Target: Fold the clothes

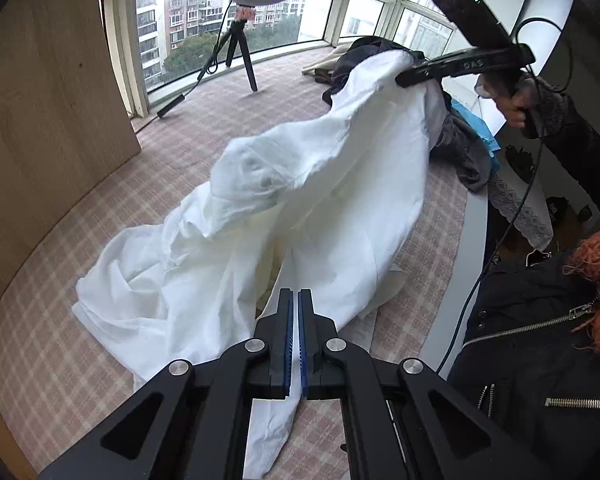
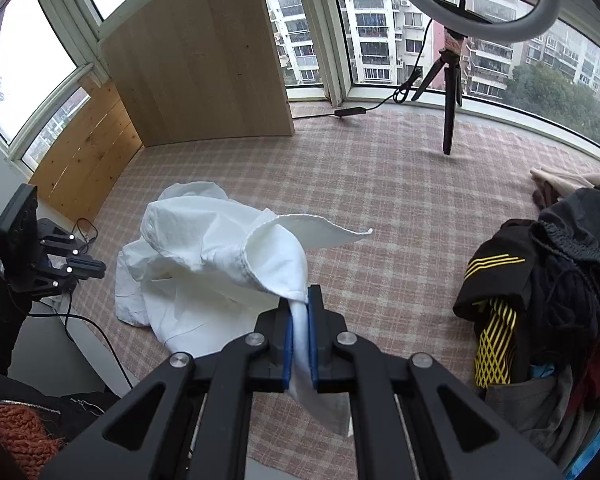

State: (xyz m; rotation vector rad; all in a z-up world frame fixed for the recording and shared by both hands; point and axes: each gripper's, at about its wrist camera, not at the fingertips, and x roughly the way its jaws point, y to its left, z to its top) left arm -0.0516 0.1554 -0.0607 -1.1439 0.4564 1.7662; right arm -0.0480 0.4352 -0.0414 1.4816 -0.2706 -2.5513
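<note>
We cannot tell which garment the white cloth (image 1: 228, 240) is: its folds hide its shape. The ring light (image 2: 480, 0) is cut off by the top edge. The pile of dark clothes (image 2: 560, 280) runs past the right edge, its lower layers buried. The person's jacket (image 1: 540, 360) shows only partly.

Curved bay windows (image 2: 412, 40) from 10 to 2 o'clock, grey daylight, apartment blocks (image 2: 376, 28) outside. Pink plaid cover (image 2: 380, 184) across the surface. Pale wooden panel (image 2: 196, 60) at 11 o'clock. Ring light (image 2: 540, 20) on black tripod (image 2: 448, 92) at 1 o'clock.
</note>
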